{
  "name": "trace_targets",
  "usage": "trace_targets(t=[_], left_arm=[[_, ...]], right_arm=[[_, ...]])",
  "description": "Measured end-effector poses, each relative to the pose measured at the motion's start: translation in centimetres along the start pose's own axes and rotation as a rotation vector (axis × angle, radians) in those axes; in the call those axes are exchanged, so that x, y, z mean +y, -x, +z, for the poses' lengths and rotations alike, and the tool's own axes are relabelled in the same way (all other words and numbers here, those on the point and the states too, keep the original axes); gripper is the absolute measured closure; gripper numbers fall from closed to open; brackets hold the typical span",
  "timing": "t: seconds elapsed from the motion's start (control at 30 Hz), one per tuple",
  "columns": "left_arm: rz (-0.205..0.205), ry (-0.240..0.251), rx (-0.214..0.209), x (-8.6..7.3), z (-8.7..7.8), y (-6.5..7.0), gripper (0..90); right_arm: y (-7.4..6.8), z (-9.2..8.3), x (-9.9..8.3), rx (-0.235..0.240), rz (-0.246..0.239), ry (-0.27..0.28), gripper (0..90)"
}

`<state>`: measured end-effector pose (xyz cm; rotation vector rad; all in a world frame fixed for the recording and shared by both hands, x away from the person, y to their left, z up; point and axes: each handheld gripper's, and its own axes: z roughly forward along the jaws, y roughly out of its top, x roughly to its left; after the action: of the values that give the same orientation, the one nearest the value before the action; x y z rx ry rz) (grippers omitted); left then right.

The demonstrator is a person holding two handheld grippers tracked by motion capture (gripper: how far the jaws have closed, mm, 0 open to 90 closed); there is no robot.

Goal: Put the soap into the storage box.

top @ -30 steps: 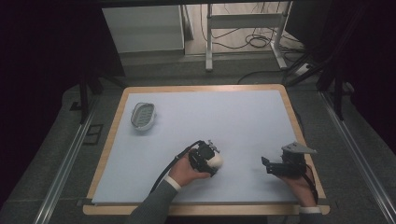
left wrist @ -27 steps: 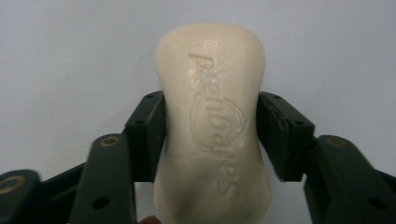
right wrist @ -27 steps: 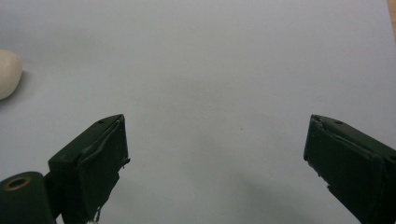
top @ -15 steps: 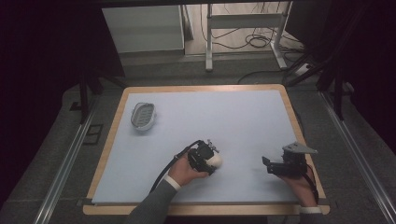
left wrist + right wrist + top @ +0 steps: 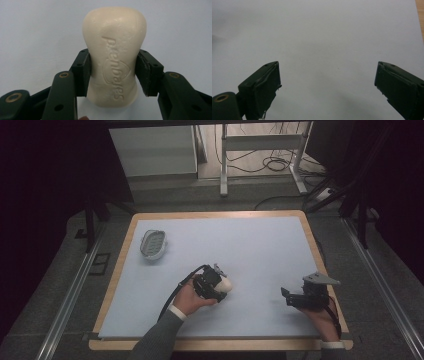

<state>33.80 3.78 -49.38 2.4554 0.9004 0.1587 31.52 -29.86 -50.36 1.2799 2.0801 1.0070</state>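
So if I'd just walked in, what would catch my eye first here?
Probably the cream bar of soap, squeezed at its waist between the black jaws of the left gripper, near the front middle of the pale blue table. Then the small soap dish alone at the far left corner. The right gripper rests at the front right, jaws wide apart with nothing between them.

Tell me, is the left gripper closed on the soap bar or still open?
Shut on the soap bar: the left gripper has both pads pressing its sides.
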Motion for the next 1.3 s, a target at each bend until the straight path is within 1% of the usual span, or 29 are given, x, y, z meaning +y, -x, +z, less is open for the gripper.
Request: trace_targets(t=[0.23, 0.3, 0.33, 0.4, 0.43, 0.47, 0.53, 0.57, 0.6, 0.63, 0.73, 0.77, 0.87, 0.9, 0.97, 1.0, 1.17, 1.27, 1.3], left_arm=[[0.005, 0.008, 0.007, -0.1, -0.1, -0.1, 49.9], [0.004, 0.025, 0.009, -0.2, -0.4, -0.3, 50.0], [0.004, 0.025, 0.009, -0.2, -0.4, -0.3, 50.0], [0.002, 0.047, 0.014, -0.3, -0.9, -0.4, 50.0], [0.001, 0.076, 0.017, -0.3, -1.5, -0.6, 50.0], [0.001, 0.076, 0.017, -0.3, -1.5, -0.6, 50.0], [-0.003, 0.105, 0.021, -0.3, -2.3, -1.0, 50.0], [-0.003, 0.105, 0.021, -0.3, -2.3, -1.0, 50.0], [-0.007, 0.124, 0.025, -0.3, -2.8, -1.2, 50.0], [-0.007, 0.124, 0.025, -0.3, -2.8, -1.2, 50.0], [-0.02, 0.149, 0.024, -0.5, -3.5, -1.7, 50.0], [-0.02, 0.149, 0.024, -0.5, -3.5, -1.7, 50.0], [-0.027, 0.164, 0.033, -0.7, -3.9, -2.1, 50.0], [-0.036, 0.176, 0.033, -0.8, -4.0, -2.3, 50.0], [-0.034, 0.177, 0.032, -0.8, -4.1, -2.5, 50.0], [-0.045, 0.188, 0.035, -0.9, -4.3, -2.6, 50.0], [-0.048, 0.191, 0.037, -1.0, -4.5, -3.0, 49.9], [-0.051, 0.191, 0.049, -1.0, -4.7, -3.3, 49.9], [-0.052, 0.197, 0.054, -0.9, -5.1, -3.5, 49.9]], right_arm=[[0.1, 0.0, 0.0, 0.0, 0.001, -0.001, 6.2], [0.2, 0.0, 0.0, 0.0, 0.001, 0.0, 6.2], [0.2, 0.0, 0.0, 0.0, 0.001, 0.0, 6.2], [0.2, -0.1, 0.0, -0.001, 0.002, 0.001, 6.2], [0.2, -0.1, 0.0, -0.001, 0.004, 0.0, 6.2], [0.2, -0.1, 0.0, -0.002, 0.004, 0.0, 6.2], [0.2, 0.0, 0.0, -0.002, 0.004, -0.001, 6.2], [0.2, 0.0, 0.0, -0.002, 0.004, -0.001, 6.2], [0.2, 0.0, 0.0, -0.002, 0.003, -0.001, 6.2], [0.2, 0.0, 0.0, -0.002, 0.003, -0.001, 6.2], [0.1, 0.0, 0.0, -0.003, 0.002, -0.001, 6.2], [0.1, 0.0, 0.0, -0.003, 0.002, -0.001, 6.2], [0.1, 0.0, 0.0, -0.005, 0.002, -0.001, 6.2], [0.2, 0.0, 0.0, -0.004, 0.002, -0.002, 6.2], [0.2, 0.0, -0.1, -0.005, 0.001, -0.002, 6.2], [0.2, 0.0, -0.1, -0.006, 0.002, -0.003, 6.2], [0.2, 0.0, -0.1, -0.006, 0.001, -0.006, 6.2], [0.2, 0.0, -0.1, -0.006, 0.002, -0.006, 6.2], [0.3, 0.0, -0.1, -0.006, 0.002, -0.006, 6.2]])
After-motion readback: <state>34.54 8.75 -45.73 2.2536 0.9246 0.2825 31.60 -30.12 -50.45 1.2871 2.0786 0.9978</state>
